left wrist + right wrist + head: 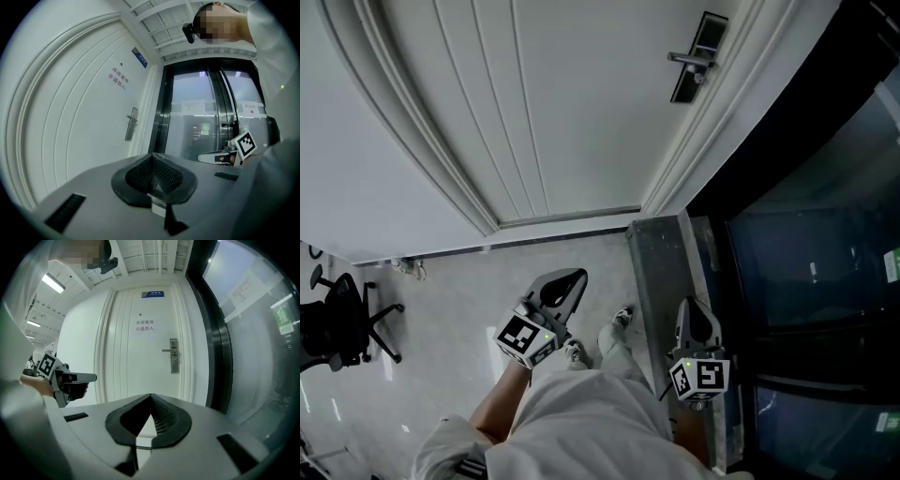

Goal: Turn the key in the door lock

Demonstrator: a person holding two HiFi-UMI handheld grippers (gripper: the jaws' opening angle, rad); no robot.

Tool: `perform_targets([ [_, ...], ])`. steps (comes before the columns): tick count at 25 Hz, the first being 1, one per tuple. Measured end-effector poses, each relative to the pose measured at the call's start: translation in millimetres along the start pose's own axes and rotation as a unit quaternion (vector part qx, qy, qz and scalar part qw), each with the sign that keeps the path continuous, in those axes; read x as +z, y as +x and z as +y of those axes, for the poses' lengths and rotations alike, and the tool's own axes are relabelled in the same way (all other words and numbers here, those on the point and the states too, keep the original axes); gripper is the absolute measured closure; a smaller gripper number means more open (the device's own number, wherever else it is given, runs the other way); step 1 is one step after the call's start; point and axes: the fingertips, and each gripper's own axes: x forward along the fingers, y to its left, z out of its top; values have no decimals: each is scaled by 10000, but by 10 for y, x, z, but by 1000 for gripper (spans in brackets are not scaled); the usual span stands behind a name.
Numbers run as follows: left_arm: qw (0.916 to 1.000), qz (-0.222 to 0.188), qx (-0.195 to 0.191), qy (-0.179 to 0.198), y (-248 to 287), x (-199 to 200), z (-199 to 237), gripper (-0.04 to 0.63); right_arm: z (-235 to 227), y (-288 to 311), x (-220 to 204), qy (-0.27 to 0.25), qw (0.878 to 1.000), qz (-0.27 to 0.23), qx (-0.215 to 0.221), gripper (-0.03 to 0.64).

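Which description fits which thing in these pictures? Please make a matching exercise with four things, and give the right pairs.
Things:
1. door
2. chair
3. handle
4. glass wall

Descriptions:
a. black, on the floor
b. dark, beside the door frame
c. white, with raised lines
d. metal, mounted on the door

Pairs: 1-c; 2-a; 3-d; 4-b

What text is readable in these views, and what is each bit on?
"库房重地 / 非请勿入": red characters in two rows on the white door; small, so this is a best reading.
Blue plate above the door: white print, too small to read.
Paper notice on the glass wall: too blurred to read.
Green sign on the glass: unreadable.
Marker cubes: square patterns only, no words.
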Motion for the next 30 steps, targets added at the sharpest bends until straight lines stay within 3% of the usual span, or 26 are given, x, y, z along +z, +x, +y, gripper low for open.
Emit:
perform_targets([
  [9, 9995, 149, 242, 133, 761, 42, 320, 588, -532, 864, 29, -44, 9995, 108, 293, 615],
  [18, 9973, 88, 592, 425, 1711, 233, 573, 588, -1404, 1666, 217, -219, 9988, 57, 428, 615],
  [25, 9941, 99, 937, 533, 2118, 334, 631, 588, -1572, 2052, 425, -514, 9941, -149, 939, 615],
  [30, 9949, 18, 764, 653, 2390, 435, 741, 588, -1698, 2324, 646, -961, 9892, -325, 1061, 615],
])
